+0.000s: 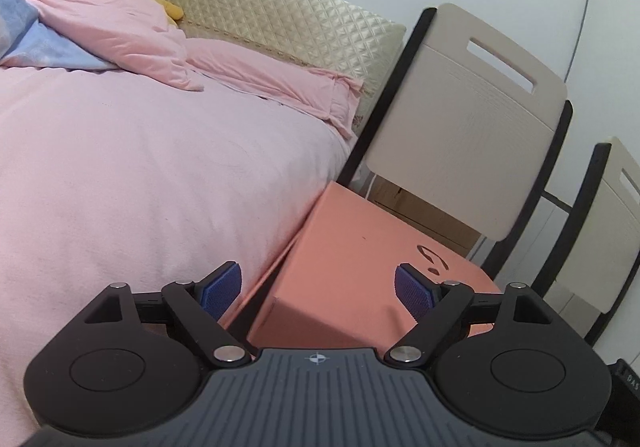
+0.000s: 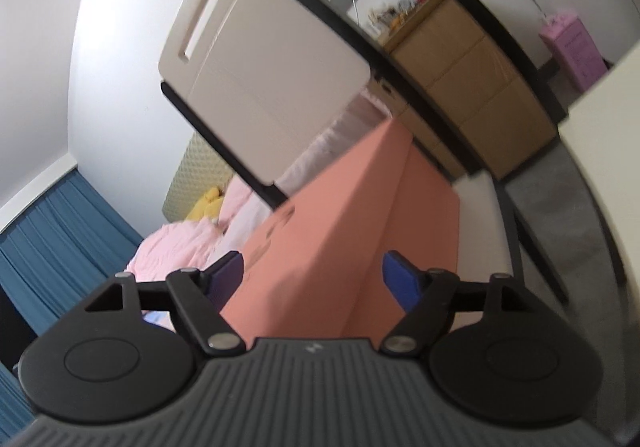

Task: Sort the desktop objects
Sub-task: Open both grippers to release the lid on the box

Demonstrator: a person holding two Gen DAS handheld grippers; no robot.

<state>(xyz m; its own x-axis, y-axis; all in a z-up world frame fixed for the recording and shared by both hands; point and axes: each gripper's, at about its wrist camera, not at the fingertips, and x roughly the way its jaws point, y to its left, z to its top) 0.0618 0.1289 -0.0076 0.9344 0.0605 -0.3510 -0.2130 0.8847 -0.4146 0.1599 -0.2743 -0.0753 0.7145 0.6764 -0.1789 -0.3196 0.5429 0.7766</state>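
**Little here that I can read**

On top of the salmon box [image 1: 360, 247], toward two o'clock from its middle, I see a dark curved logo mark, not letters. My left gripper's [image 1: 318, 291] grey base carries a small crosshair sign. At four o'clock, a black object [image 1: 628, 383] shows pale characters, too cut off to read. The pink carton [image 2: 572, 51] bears blurred print.

Shelf clutter [image 2: 400, 9] atop cardboard boxes [image 2: 476, 87]: blurred, unreadable.
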